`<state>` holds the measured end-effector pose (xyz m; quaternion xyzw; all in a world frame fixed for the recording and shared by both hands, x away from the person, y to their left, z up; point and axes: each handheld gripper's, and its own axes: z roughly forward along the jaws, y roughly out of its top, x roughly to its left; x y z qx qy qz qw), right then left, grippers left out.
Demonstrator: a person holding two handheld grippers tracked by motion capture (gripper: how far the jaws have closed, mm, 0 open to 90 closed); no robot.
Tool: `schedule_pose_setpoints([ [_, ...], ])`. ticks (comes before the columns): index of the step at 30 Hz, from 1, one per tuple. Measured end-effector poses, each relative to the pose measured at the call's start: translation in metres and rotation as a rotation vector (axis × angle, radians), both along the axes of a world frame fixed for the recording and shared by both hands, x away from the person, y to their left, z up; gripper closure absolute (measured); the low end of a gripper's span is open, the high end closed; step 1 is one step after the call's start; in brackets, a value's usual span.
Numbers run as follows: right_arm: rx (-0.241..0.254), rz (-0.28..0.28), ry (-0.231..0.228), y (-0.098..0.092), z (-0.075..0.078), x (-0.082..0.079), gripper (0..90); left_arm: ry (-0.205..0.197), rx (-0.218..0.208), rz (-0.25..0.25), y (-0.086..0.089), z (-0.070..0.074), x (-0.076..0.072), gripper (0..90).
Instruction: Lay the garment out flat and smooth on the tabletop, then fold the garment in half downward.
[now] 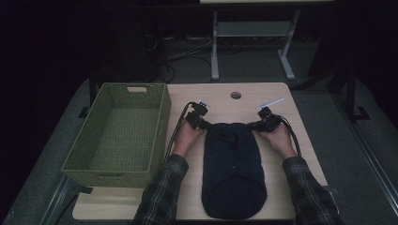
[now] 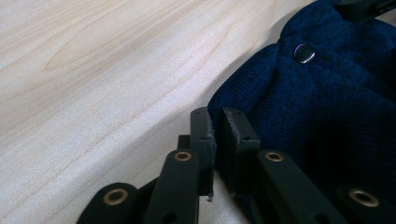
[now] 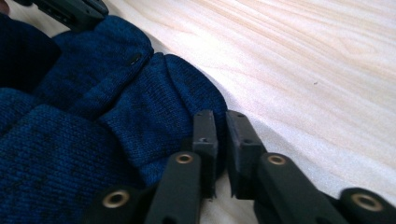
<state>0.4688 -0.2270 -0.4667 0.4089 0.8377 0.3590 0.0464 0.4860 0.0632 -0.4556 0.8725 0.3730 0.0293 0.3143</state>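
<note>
the wooden table point(image 1: 281, 159) carries everything, with a woven green basket point(image 1: 119, 133) lying empty at nine o'clock from the centre, beside the work. a dark blue knitted garment point(image 1: 233, 171) lies flat from the middle of the table down to six o'clock, its far end pointing to twelve. the left gripper point(image 1: 199, 123) sits at the garment's ten o'clock corner and the right gripper point(image 1: 259, 125) at its two o'clock corner, each held low against the tabletop. in the left gripper view the jaws are pressed nearly together on the cloth's edge point(image 2: 215, 112), a thin fold seeming to be pinched; the right gripper view shows the same nip on the rolled hem point(image 3: 219, 114). a small metal snap point(image 2: 304, 53) lies near the left corner. the step looks like taking both far corners to fold or lift; it should go best if both hands rise evenly, keeping the pinch firm so the knit does not slip, and the edge taut between them.
</note>
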Motion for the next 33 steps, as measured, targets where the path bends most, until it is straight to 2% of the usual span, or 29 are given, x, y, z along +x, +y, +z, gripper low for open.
schedule_pose_setpoints([
  [4,-0.066,0.007,-0.038,0.006,0.004,-0.003,85.9,-0.021,0.029,0.000,-0.001,0.003,-0.002,86.4],
  [6,-0.091,0.005,-0.059,0.008,0.005,-0.005,86.2,-0.023,0.024,0.009,0.001,0.004,-0.003,87.4],
  [11,-0.102,-0.003,-0.073,0.005,0.011,-0.007,86.2,-0.035,-0.009,0.018,0.005,0.011,-0.004,88.3],
  [18,-0.076,-0.020,-0.108,0.001,0.022,-0.011,86.3,-0.075,-0.029,0.027,0.005,0.024,-0.007,88.5],
  [28,-0.070,-0.030,-0.165,-0.003,0.042,-0.016,86.3,-0.129,-0.052,0.023,0.003,0.048,-0.011,88.6],
  [33,-0.052,-0.035,-0.203,-0.005,0.056,-0.018,86.3,-0.169,-0.073,0.025,0.004,0.062,-0.013,88.6],
])
